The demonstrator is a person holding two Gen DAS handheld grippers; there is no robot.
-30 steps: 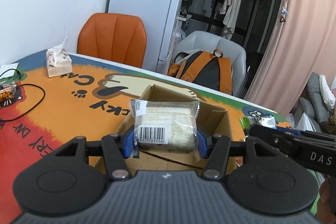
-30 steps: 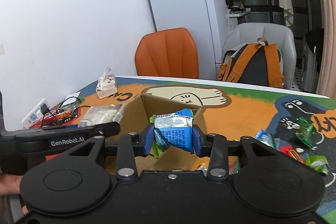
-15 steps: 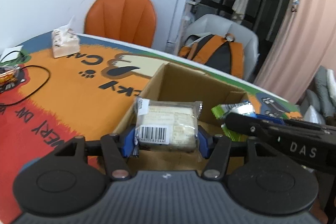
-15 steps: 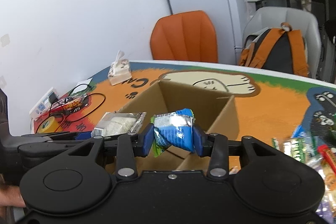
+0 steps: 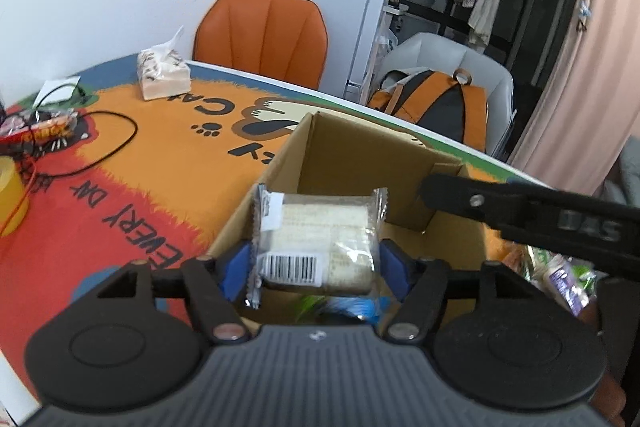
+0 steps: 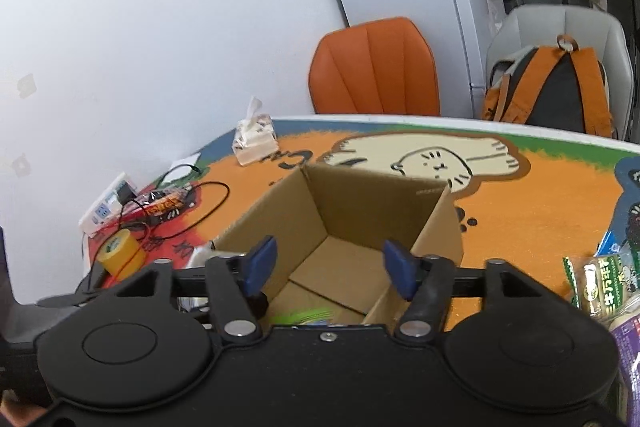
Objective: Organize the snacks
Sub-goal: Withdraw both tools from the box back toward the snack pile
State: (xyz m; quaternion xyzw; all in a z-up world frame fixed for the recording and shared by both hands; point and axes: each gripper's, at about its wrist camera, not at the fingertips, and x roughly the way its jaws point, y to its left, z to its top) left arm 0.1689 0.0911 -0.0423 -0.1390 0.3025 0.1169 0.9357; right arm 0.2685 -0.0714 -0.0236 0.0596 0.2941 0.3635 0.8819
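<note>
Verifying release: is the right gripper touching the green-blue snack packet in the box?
Apart. Right wrist view: the right gripper, jaws opening, has bare pads with box interior between them; the green-blue snack packet lies below in the cardboard box.

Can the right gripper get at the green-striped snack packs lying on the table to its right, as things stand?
Probably yes. The right gripper has nothing between its opening jaws, and the green-striped packs lie uncovered outside the cardboard box, nothing blocking.

A plain brown cardboard box (image 6: 360, 211) is seen on a desk (image 6: 540, 203) printed in orange, red and green with a cream cartoon cat. Blue pads are carried by black fingers (image 6: 262, 261). A clear-wrapped cream cracker packet (image 5: 320, 235) is marked with a black barcode.
</note>
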